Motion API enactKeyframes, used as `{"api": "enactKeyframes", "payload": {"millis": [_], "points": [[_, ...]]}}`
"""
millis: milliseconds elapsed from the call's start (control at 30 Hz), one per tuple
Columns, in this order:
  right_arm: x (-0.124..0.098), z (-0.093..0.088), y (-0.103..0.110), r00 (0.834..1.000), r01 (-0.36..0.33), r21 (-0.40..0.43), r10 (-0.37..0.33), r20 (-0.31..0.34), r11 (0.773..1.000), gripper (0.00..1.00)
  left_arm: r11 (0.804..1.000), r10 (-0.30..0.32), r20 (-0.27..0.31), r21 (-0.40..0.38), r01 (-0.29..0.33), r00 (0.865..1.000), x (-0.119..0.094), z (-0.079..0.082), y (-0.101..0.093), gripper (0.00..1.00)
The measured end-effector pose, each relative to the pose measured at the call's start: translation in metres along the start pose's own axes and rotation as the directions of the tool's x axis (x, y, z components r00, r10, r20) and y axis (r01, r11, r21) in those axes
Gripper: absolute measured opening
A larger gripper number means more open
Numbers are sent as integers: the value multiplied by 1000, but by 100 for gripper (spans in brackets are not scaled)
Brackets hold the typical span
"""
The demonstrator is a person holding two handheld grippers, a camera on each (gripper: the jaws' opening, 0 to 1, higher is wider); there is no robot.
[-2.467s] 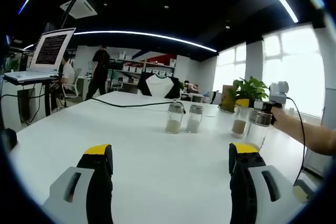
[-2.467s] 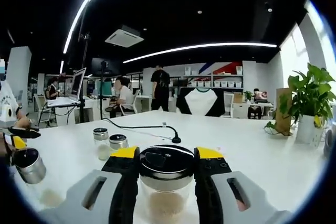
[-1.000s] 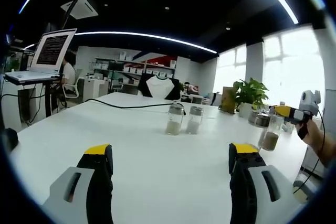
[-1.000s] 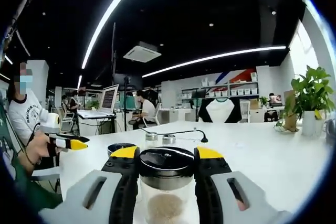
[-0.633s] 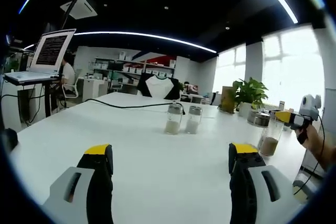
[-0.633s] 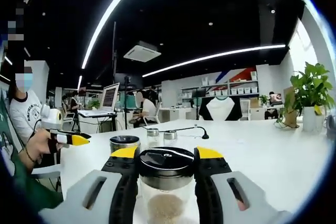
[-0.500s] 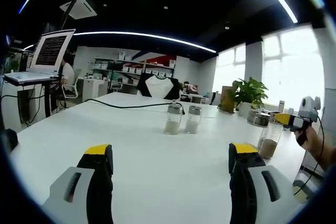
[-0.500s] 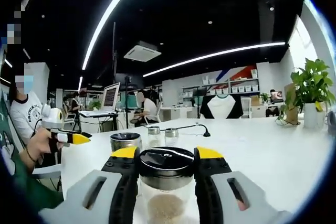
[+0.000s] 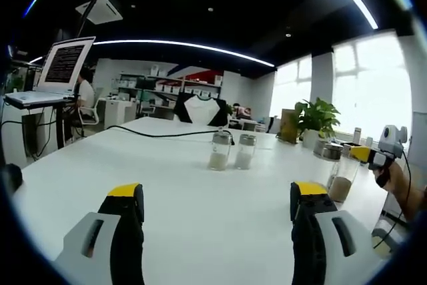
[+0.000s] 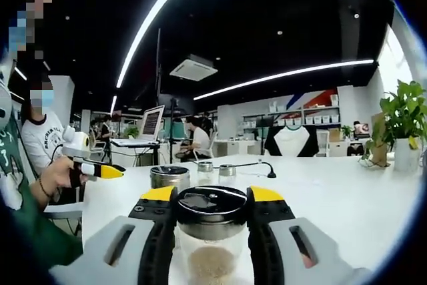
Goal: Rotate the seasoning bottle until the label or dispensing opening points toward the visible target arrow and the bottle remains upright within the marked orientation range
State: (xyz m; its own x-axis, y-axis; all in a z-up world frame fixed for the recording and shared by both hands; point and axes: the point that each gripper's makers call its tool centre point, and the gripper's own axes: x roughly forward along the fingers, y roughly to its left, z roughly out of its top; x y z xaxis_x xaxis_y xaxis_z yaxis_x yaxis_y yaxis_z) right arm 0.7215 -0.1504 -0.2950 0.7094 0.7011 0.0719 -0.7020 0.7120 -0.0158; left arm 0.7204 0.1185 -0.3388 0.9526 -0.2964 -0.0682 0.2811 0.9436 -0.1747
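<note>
Standing upright between the right gripper's yellow-tipped jaws, the seasoning bottle is clamped at its black cap, low over the white table near its edge. Second bottle sits just behind-left. Left gripper hovers level above the table, jaws wide apart, holding nothing; two shakers stand mid-table ahead.

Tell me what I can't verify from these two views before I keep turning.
- Target arrow: none can be made out on the table in either view.
- Bottle base, right gripper view: cut off at the bottom edge.
- Bottle label: none readable; the right gripper covers both sides.
- Bottle, left gripper view: too small for opening direction.
</note>
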Motion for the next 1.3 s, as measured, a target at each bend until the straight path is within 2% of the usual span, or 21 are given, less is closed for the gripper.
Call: {"api": "enactKeyframes", "payload": {"millis": [333, 600, 1033, 1300], "points": [[0, 0, -1, 1000, 26, 4, -26, -16, 1000, 40, 1000, -20, -13, -11, 20, 1000, 3, -5, -7, 96], [2, 0, -2, 997, 70, -6, -71, -34, 997, 40, 1000, -13, -4, -5, 13, 1000, 1, -2, -5, 96], [0, 1, -9, 982, 187, -23, -188, -33, 982, 39, 1000, -13, 1, -2, 13, 1000, -1, -1, -6, 96], [0, 1, -14, 973, 228, -25, -229, -29, 973, 39, 1000, -18, 2, 16, 18, 1000, 0, 0, -9, 97]]}}
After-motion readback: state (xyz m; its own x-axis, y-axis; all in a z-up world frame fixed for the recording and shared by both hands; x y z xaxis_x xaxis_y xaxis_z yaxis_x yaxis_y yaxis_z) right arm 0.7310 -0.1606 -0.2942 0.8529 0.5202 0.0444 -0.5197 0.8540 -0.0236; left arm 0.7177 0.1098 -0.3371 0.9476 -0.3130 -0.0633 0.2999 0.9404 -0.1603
